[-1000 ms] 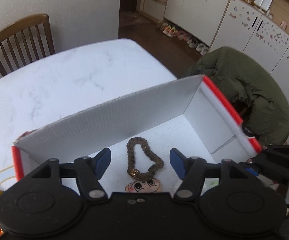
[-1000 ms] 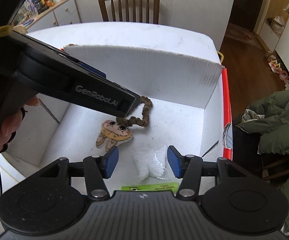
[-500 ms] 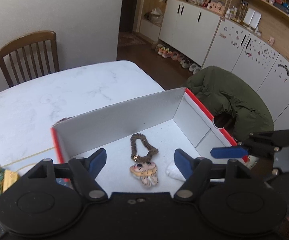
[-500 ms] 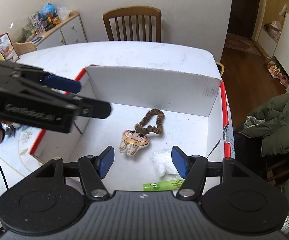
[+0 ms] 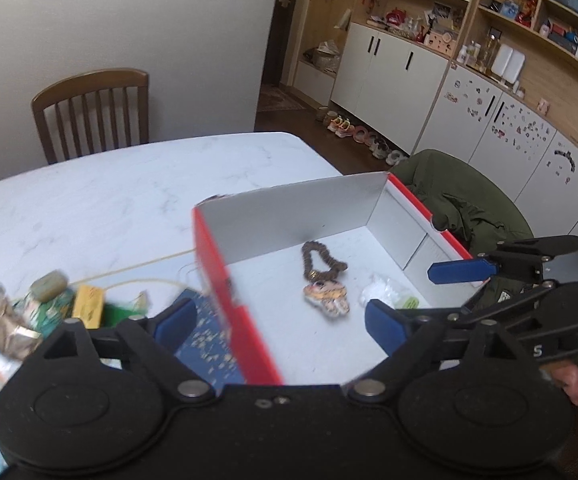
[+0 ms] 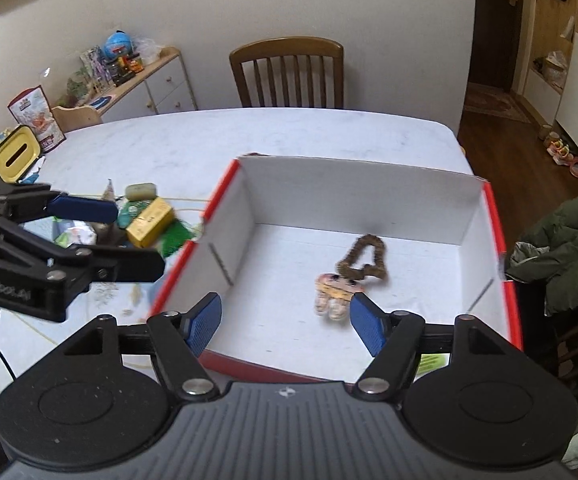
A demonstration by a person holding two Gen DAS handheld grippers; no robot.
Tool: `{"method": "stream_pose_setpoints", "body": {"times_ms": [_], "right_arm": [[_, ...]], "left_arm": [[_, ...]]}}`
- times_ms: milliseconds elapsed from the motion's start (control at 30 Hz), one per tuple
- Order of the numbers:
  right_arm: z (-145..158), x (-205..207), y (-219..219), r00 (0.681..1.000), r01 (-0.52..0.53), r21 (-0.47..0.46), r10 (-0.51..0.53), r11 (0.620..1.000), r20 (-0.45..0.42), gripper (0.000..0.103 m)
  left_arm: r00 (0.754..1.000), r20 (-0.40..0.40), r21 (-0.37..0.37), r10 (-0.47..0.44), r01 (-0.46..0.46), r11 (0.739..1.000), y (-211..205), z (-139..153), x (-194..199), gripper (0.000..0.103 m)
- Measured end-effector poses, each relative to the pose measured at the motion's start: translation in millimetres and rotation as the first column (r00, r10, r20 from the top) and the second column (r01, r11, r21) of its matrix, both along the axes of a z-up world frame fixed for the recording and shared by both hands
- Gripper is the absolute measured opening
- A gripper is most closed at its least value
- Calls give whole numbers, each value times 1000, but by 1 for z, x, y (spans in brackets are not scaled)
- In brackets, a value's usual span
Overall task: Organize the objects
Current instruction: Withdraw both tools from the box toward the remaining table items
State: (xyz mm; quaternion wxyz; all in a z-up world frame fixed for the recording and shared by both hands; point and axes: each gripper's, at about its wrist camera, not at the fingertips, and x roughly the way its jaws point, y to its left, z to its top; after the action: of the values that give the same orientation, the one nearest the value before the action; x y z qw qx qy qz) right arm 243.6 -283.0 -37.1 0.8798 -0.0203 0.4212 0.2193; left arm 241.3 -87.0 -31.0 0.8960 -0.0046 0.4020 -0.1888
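both my claws are spread and empty. left gripper (image 5: 277, 322) hangs over the near-left rim of the red-edged white box (image 5: 225, 280); right gripper (image 6: 285, 322) hangs over the box's near wall.

already in the box: bunny-face charm on a brown scrunchie loop (image 6: 353, 276), a white crumpled bag (image 5: 385, 294) and a green-labelled packet (image 5: 407, 303) near the right wall.

what's left is the loose pile on the marble table (image 6: 249, 140), outside the box, just beside its left wall. it lies ahead-left of my left claw and well left of my right one, so the left is the nearer arm, my judgement. nearest clean target looks like the yellow block-shaped pack (image 6: 151, 220); its long axis runs diagonally, far end angled toward the box, so i'd close across its short side. a pale green bar (image 6: 141, 191) sits behind it, green wrappers (image 5: 49, 312) around it.

writing: "s" on my right gripper's body in the left view; lettering on the left gripper is blurred. pack labels too small to read.
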Motion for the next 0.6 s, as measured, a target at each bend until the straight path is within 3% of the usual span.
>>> {"method": "stream_pose_setpoints", "body": {"times_ms": [167,600], "right_arm": [[3,-12,31,1000,-17,24,17,1000,8,80],[0,-30,121,1000,-17,72,17,997,2,84]], "left_arm": [[998,14,9,61,-61,998,41,1,-16,101],[983,54,64,173,-176,982,149,-11,-50,102]]}}
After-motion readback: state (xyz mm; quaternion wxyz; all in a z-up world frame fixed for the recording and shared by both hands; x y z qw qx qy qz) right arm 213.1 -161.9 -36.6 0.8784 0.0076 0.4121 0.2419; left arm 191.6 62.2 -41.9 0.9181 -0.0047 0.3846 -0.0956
